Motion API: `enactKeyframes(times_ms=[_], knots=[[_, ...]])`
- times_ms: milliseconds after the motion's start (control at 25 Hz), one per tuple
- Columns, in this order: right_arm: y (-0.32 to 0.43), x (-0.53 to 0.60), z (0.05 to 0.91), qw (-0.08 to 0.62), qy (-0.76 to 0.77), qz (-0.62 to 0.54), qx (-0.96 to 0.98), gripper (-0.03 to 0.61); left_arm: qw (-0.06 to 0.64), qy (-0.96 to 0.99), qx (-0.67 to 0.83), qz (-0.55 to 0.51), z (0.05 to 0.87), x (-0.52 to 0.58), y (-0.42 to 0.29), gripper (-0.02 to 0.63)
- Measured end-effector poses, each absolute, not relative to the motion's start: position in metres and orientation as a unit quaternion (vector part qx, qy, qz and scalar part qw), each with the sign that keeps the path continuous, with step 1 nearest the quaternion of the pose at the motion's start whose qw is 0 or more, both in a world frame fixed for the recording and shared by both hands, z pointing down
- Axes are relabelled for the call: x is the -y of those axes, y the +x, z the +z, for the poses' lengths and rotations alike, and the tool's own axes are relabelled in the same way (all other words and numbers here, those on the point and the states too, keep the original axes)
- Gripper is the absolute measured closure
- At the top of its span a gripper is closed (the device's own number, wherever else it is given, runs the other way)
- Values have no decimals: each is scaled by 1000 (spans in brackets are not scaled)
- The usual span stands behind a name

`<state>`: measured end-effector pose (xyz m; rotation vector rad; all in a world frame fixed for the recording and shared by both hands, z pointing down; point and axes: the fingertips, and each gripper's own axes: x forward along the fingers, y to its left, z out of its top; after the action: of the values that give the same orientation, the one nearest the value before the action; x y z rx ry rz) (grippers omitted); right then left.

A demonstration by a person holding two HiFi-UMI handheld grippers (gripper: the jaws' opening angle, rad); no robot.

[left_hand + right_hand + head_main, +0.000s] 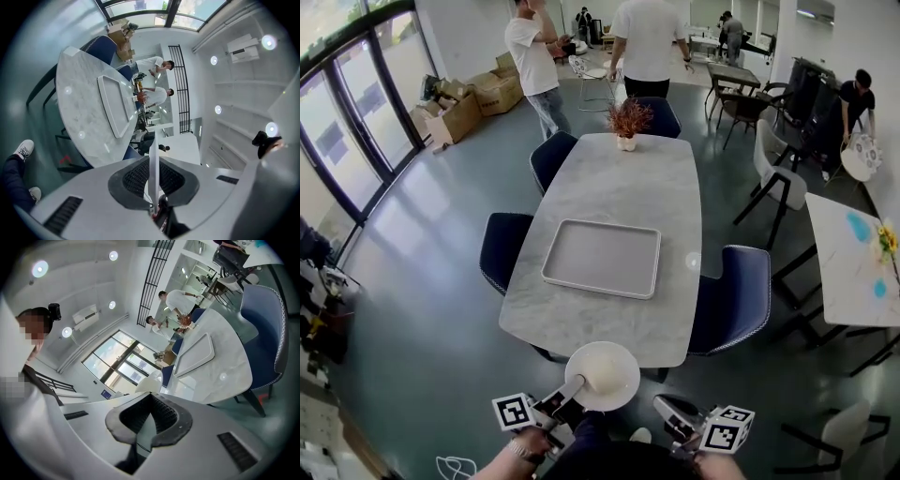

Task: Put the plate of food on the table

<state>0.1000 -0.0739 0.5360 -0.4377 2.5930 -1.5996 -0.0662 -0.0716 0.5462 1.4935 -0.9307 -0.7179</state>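
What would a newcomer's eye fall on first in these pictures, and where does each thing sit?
First comes the white plate at the near end of the grey table, its rim pinched in the left gripper. Next is the empty grey tray, which lies in the middle of the table. Last is the small reddish potted plant at the far end.
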Motion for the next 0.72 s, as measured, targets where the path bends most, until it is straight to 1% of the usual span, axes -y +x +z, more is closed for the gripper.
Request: enactKeyframes(times_ms=[200,360,720], knots=[[84,101,536,27,-163,-506,-847,568,582,645,392,-303,545,108,-91,581],[75,119,535,45,-178,-516,-837,568,588,642,388,-303,551,136,-108,581],[62,149,537,60,-237,-512,-824,568,596,645,377,-294,561,206,-152,581]])
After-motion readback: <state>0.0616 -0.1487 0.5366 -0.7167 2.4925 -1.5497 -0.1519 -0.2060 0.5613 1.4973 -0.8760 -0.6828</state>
